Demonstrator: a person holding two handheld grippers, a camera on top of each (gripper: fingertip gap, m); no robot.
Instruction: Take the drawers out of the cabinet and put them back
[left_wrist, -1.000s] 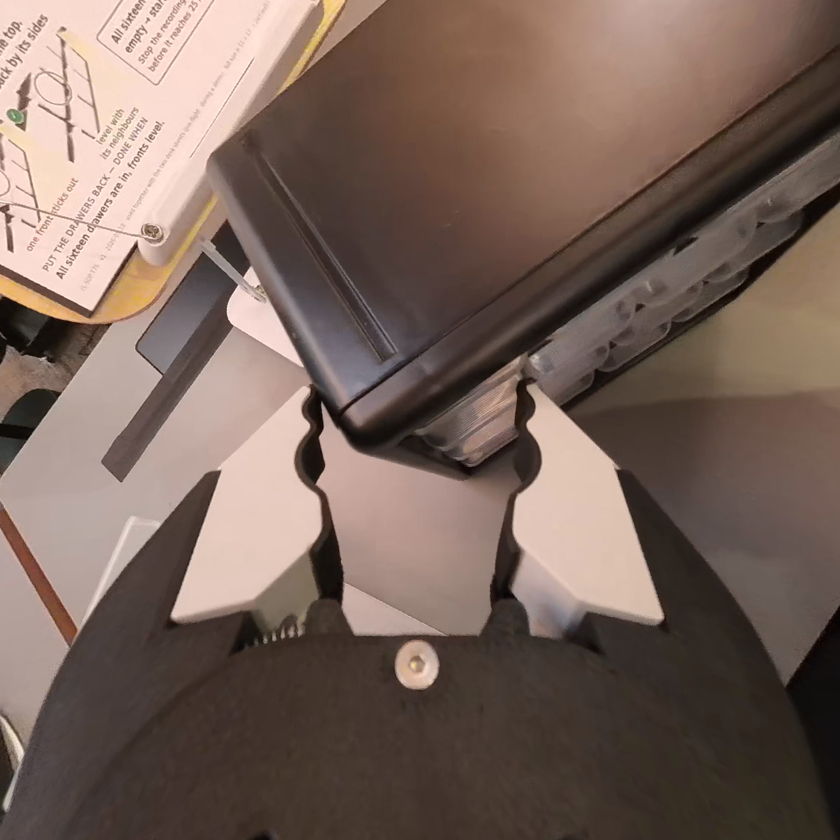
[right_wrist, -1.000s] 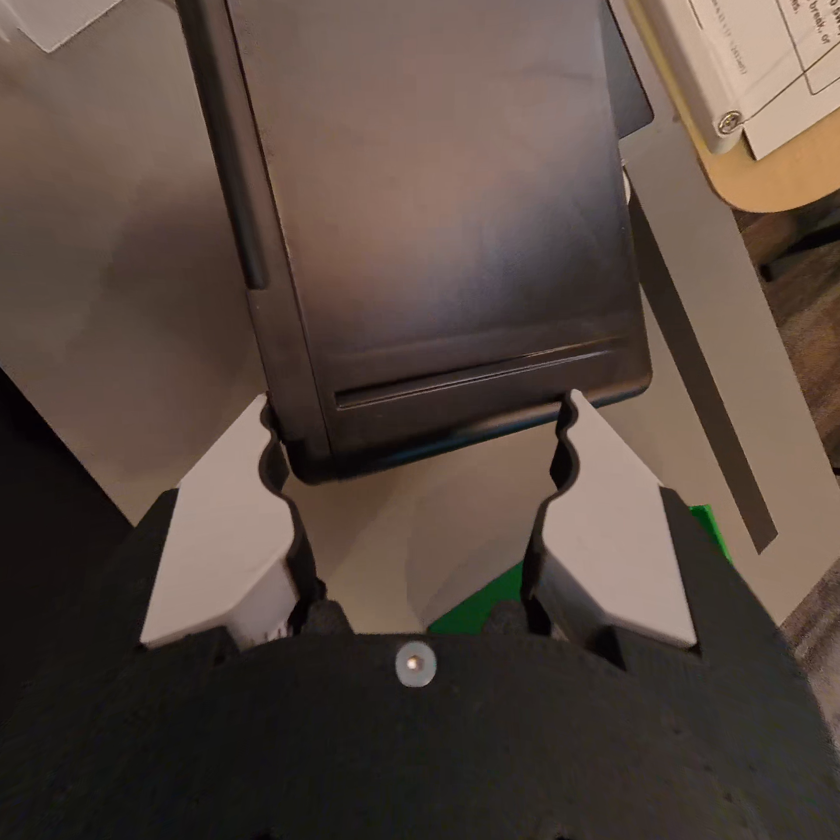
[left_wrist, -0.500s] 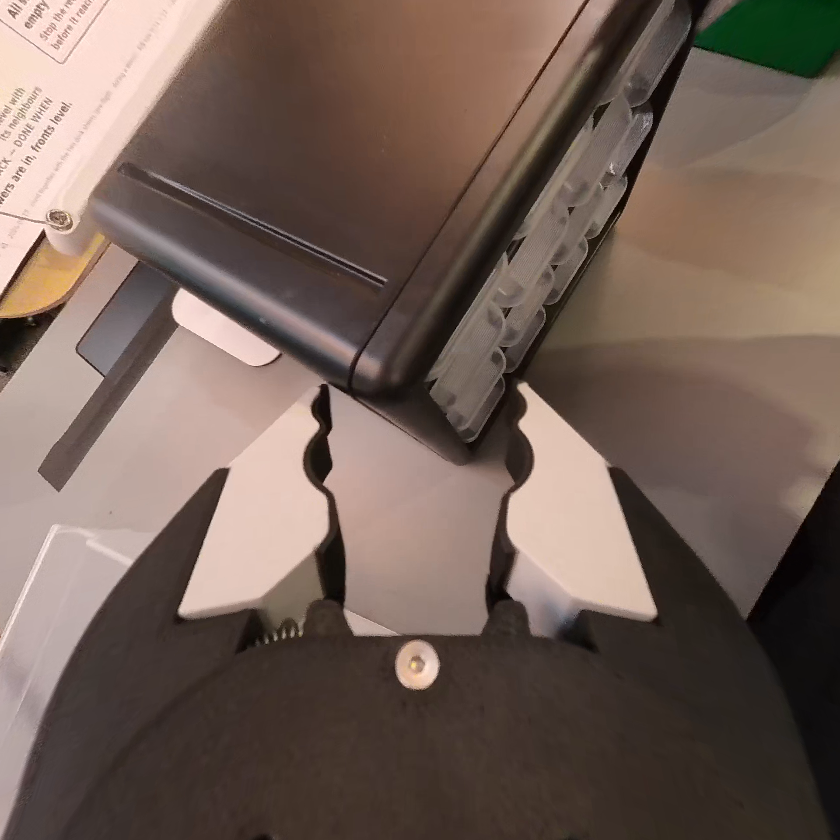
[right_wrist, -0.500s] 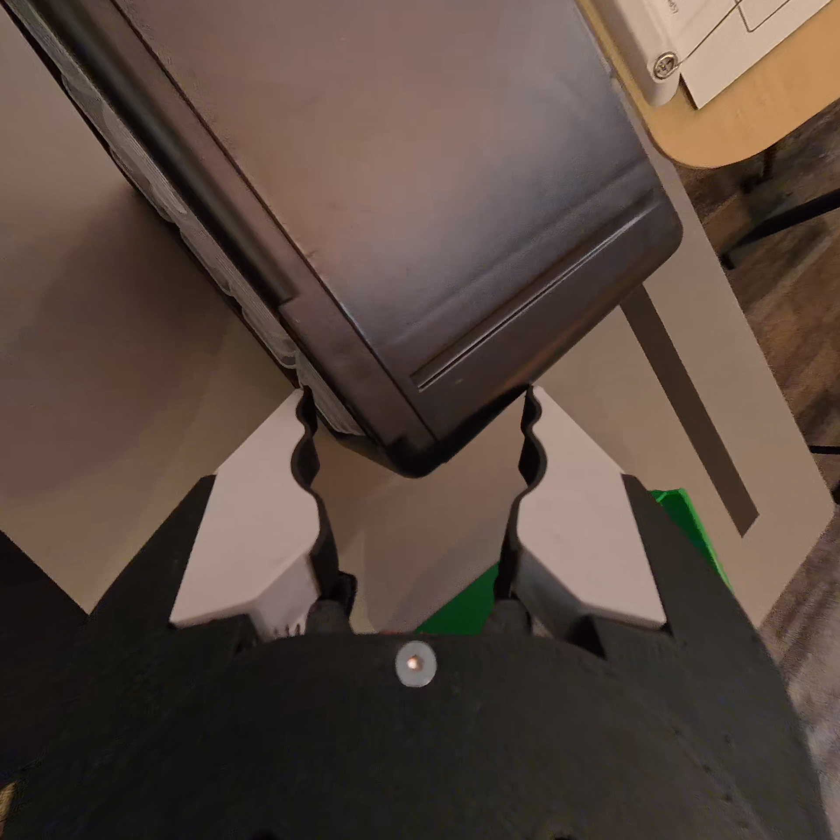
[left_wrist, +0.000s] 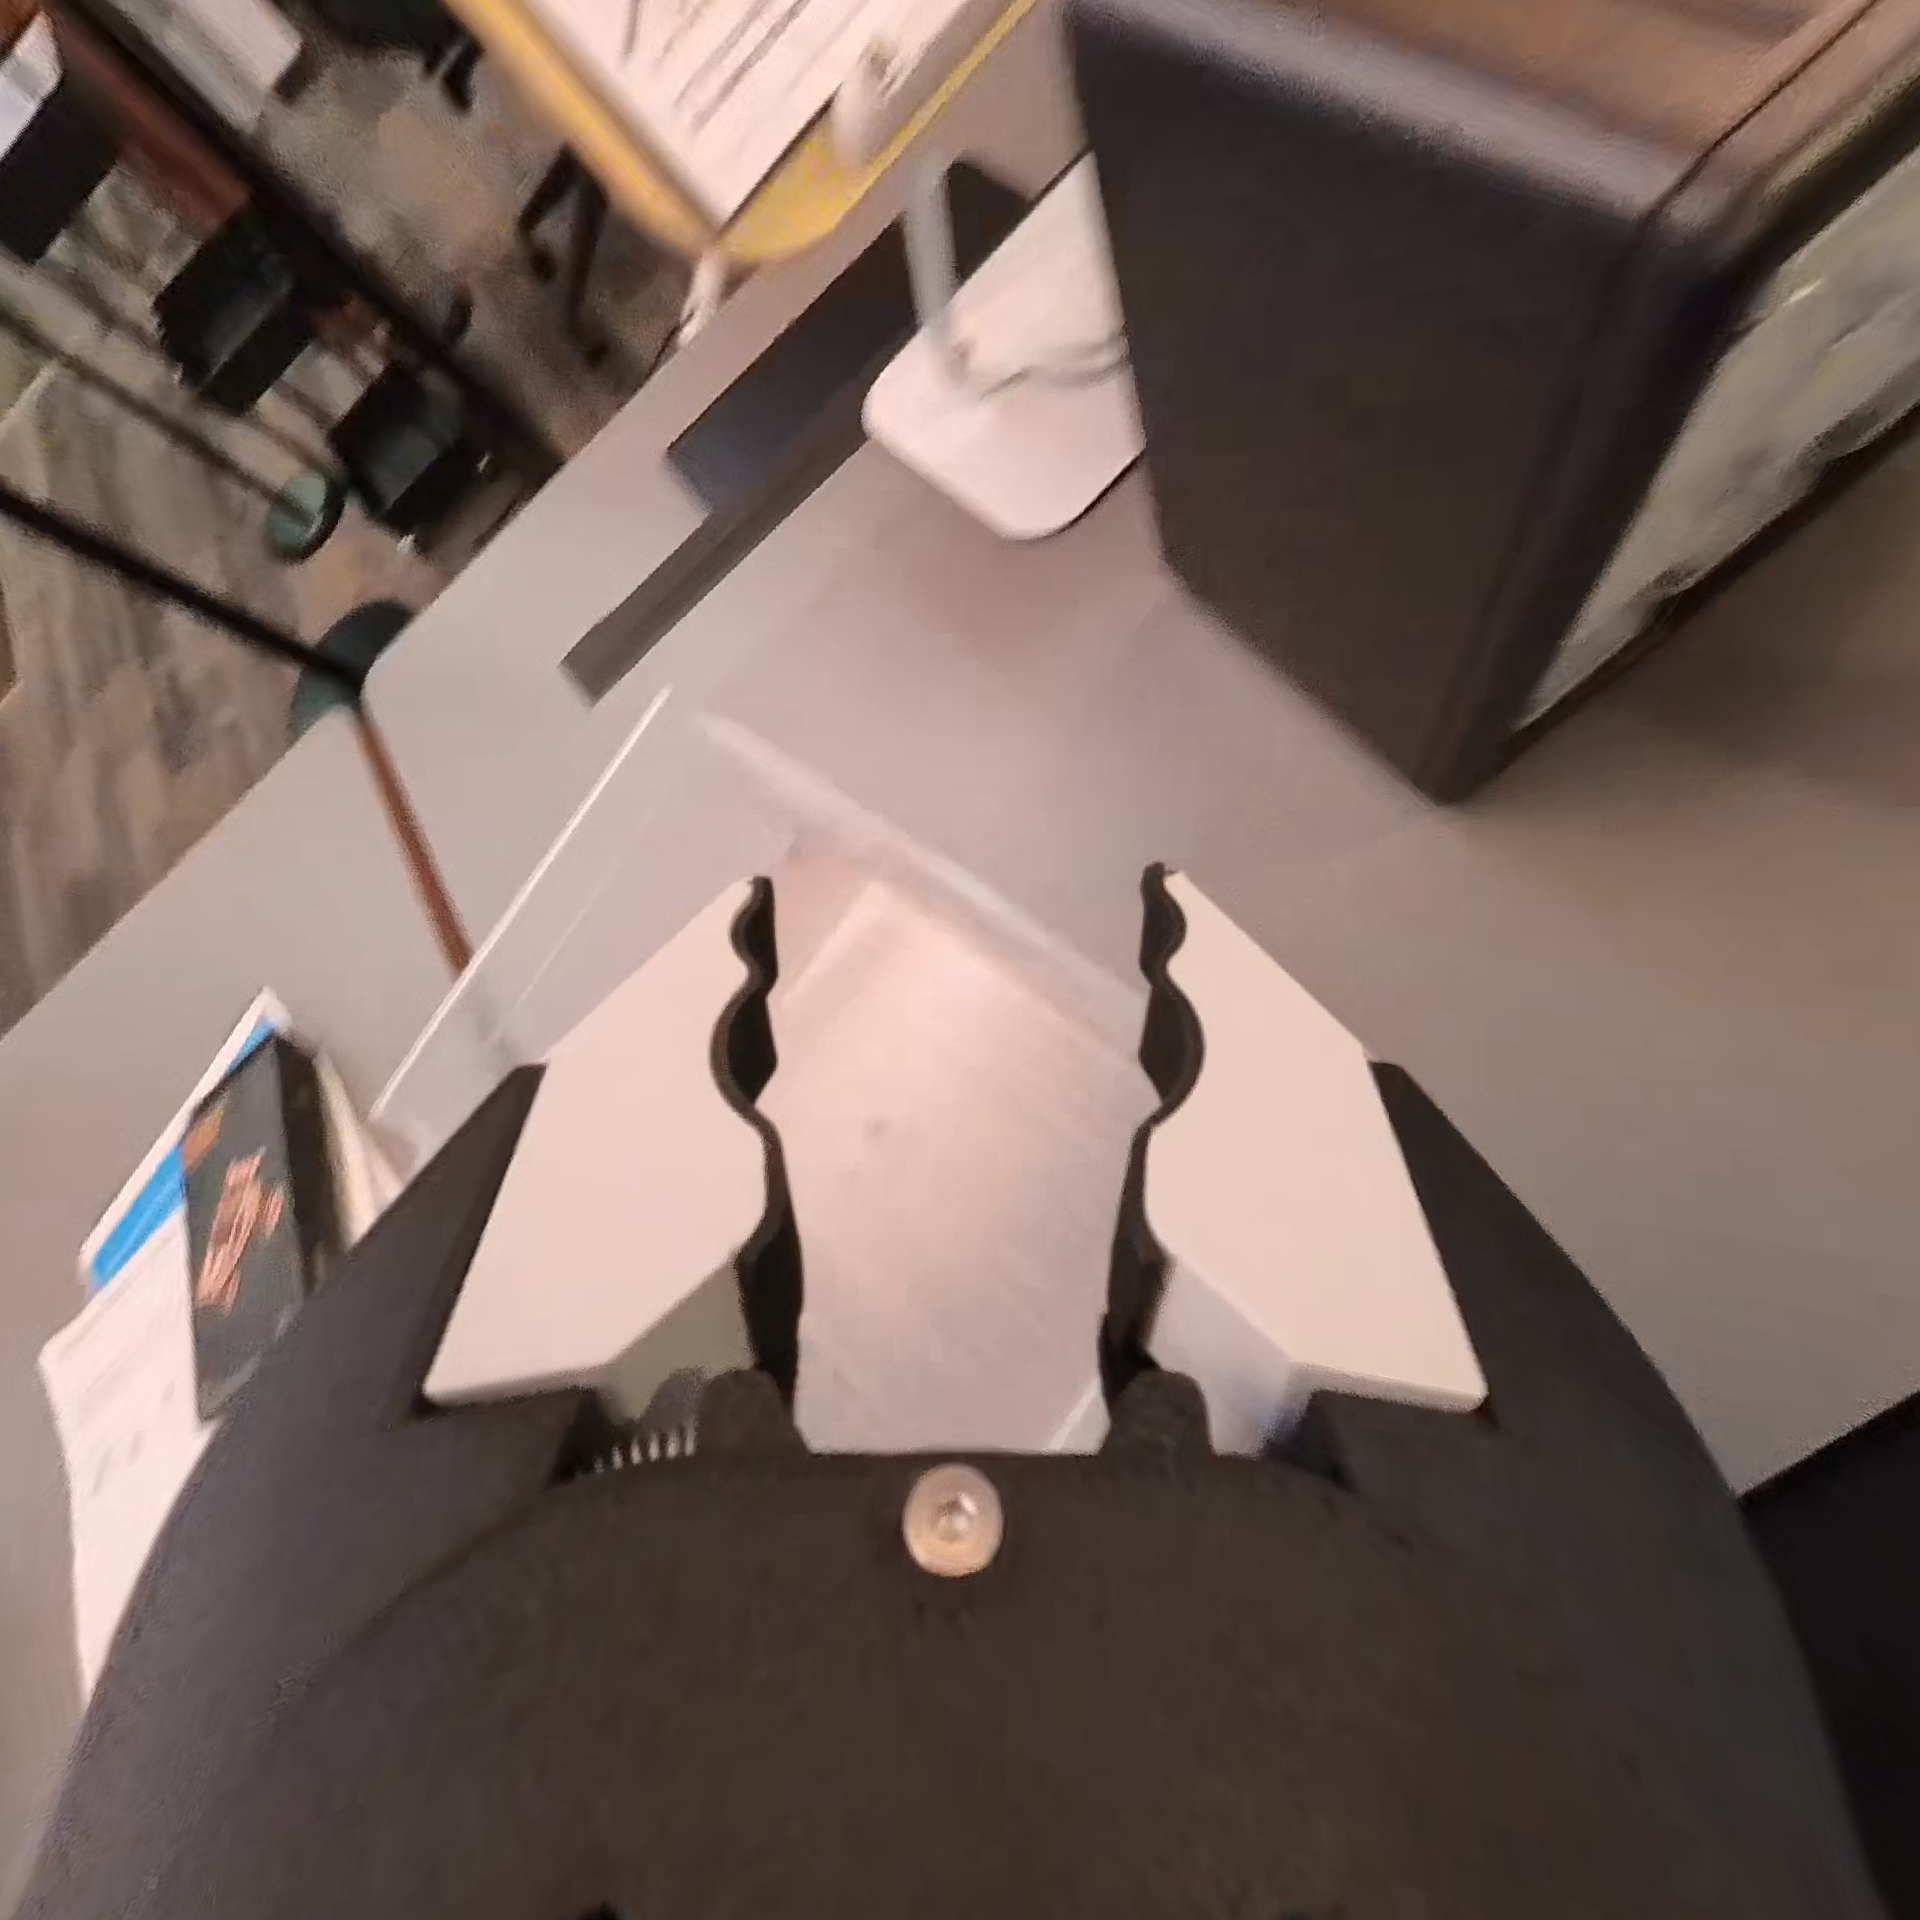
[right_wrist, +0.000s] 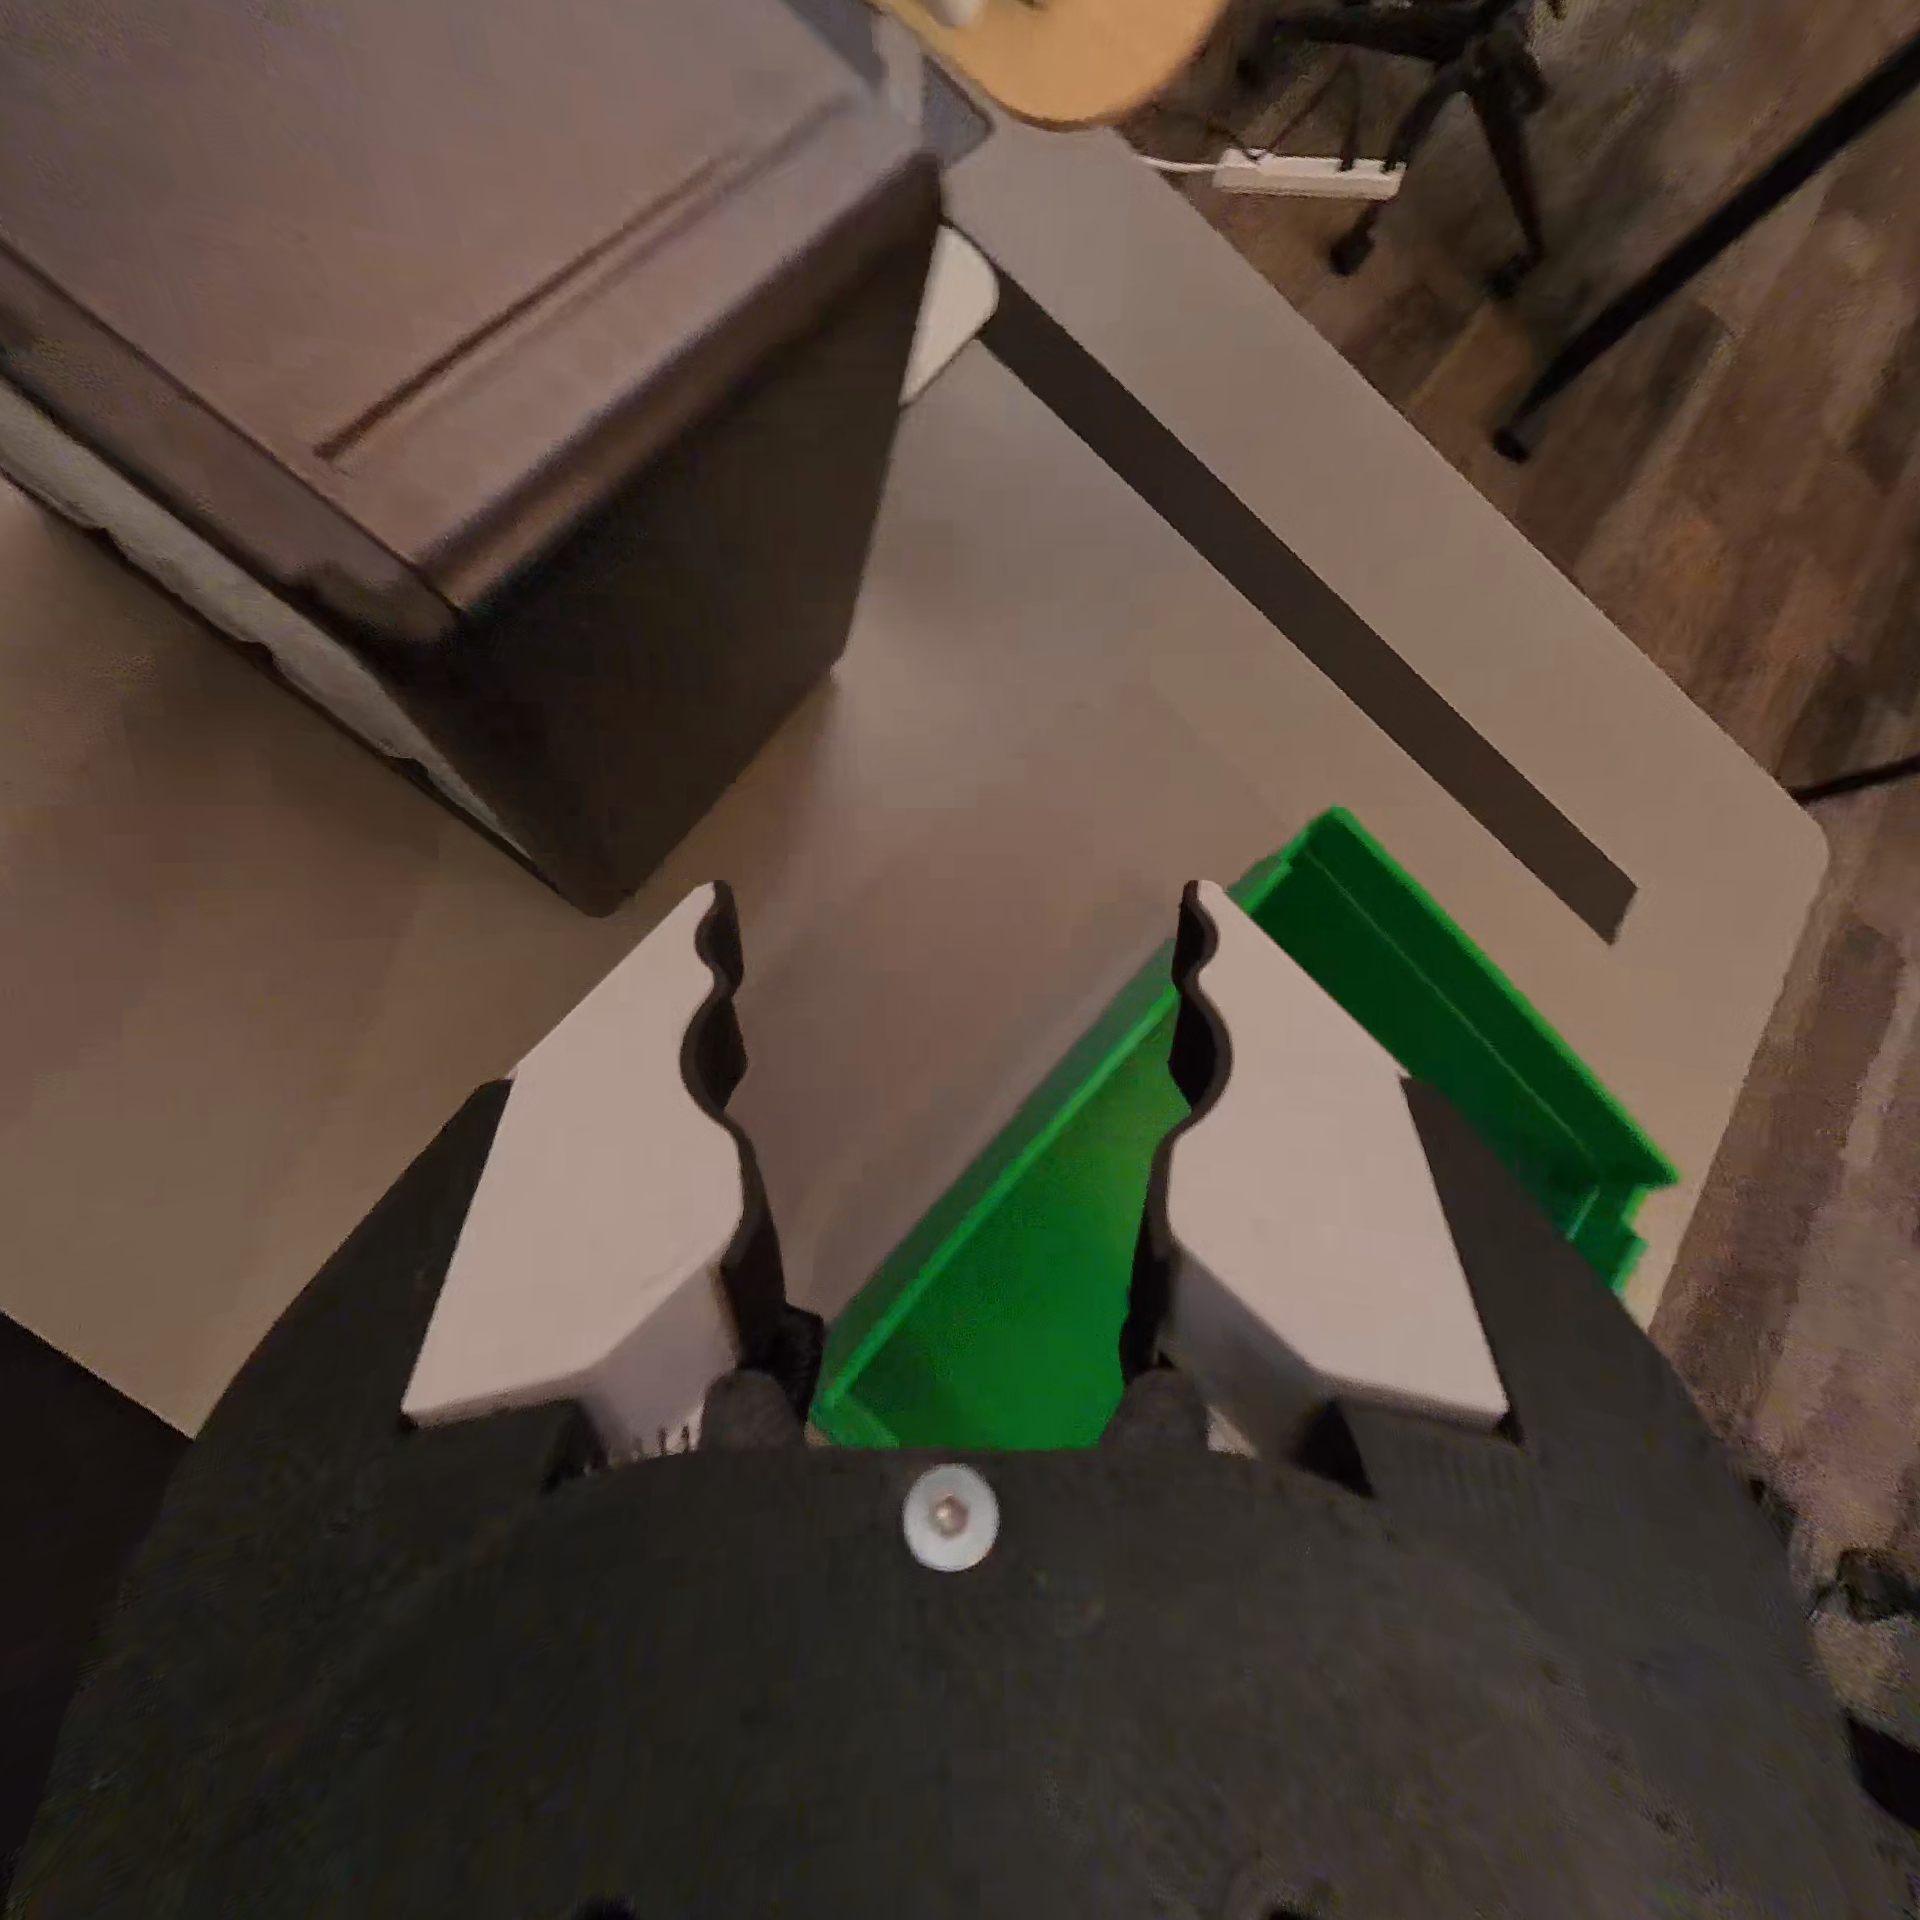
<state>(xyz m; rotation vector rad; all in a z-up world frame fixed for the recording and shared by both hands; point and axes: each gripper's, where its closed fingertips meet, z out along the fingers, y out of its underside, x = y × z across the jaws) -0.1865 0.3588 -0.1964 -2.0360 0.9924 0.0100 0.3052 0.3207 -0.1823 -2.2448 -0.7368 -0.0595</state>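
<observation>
Cabinet: black plastic box-shaped cabinet stands on the grey table, far from both sets of jaws; a row of clear plastic drawers shows along its front face, blurred.
Left gripper: black-and-white two-finger left gripper has its jaws apart and empty; the cabinet lies far and to its right, well apart, side wall towards the camera.
Right gripper: black-and-white two-finger right gripper also has its jaws apart with nothing between them; the cabinet lies far and to its left, its near corner close to the left fingertip but not touching.
Nearer arm: judging from corner position, the right gripper looks the closer one.
Facing: the drawer front turns towards the near side, between the two grippers; drawers would pull out along that direction.
Long axis: the cabinet's long side appears to run across the scene, left to right, along the drawer row.
Other things: a clear plastic tray under the left jaws; a green plastic tray under the right jaws.
Next move: likely swing inward to the drawer front.
</observation>
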